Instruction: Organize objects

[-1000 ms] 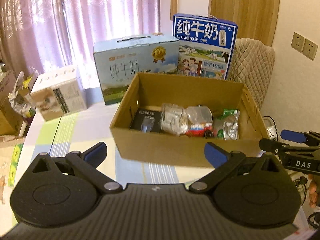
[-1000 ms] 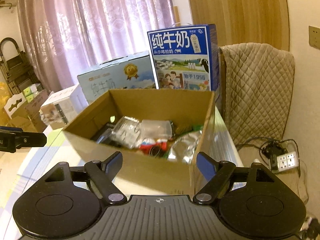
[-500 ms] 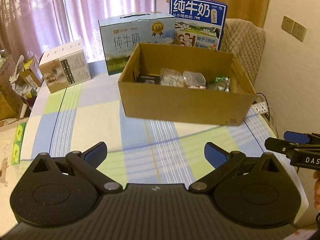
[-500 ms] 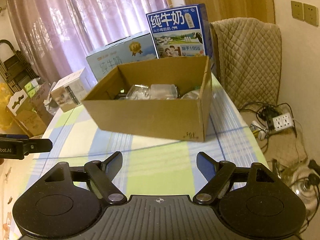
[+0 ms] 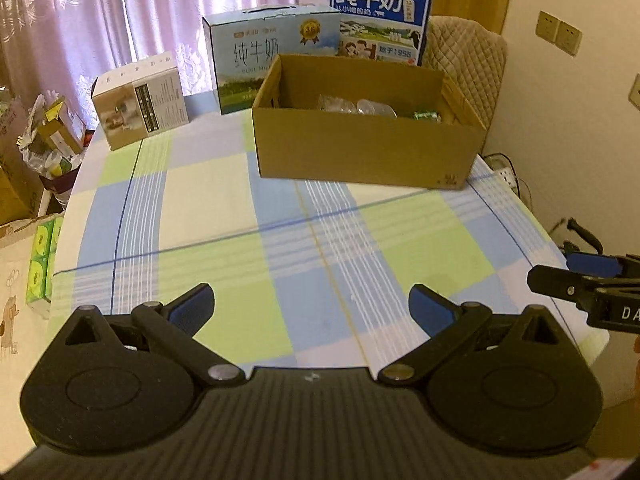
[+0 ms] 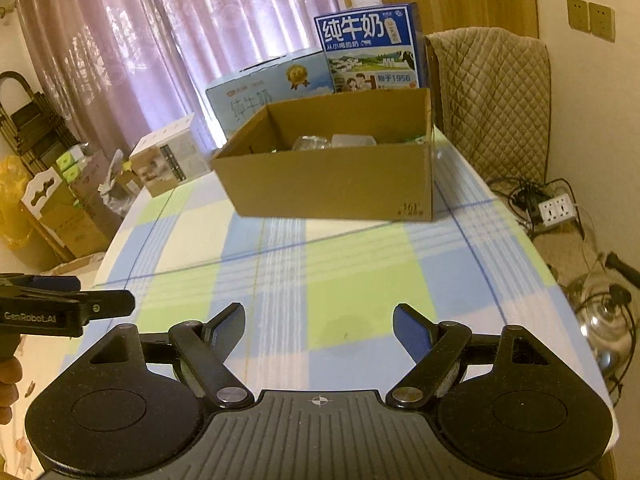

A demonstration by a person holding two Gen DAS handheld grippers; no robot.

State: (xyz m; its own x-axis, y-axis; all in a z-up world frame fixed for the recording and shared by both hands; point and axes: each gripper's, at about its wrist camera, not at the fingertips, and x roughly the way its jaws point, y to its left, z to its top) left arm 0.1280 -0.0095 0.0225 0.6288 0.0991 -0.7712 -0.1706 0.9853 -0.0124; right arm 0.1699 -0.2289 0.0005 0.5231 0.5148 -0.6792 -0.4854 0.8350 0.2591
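Cardboard box (image 5: pixel 366 152) is sitting at the far end of the checked tablecloth (image 5: pixel 240 220) in the left wrist view, with clear plastic bits and a green packet (image 5: pixel 426 115) peeking over its rim, so it's looking like the collecting spot, while the left gripper (image 5: pixel 310 306) is hovering over bare cloth with both fingers spread wide and nothing between them. Over on the right wrist view the box is sitting just in front of the two milk cartons (image 6: pixel 368 54), well apart from the right gripper (image 6: pixel 319 326), which is also hanging spread and empty-handed, probably because nothing loose is lying on the near cloth to grab.
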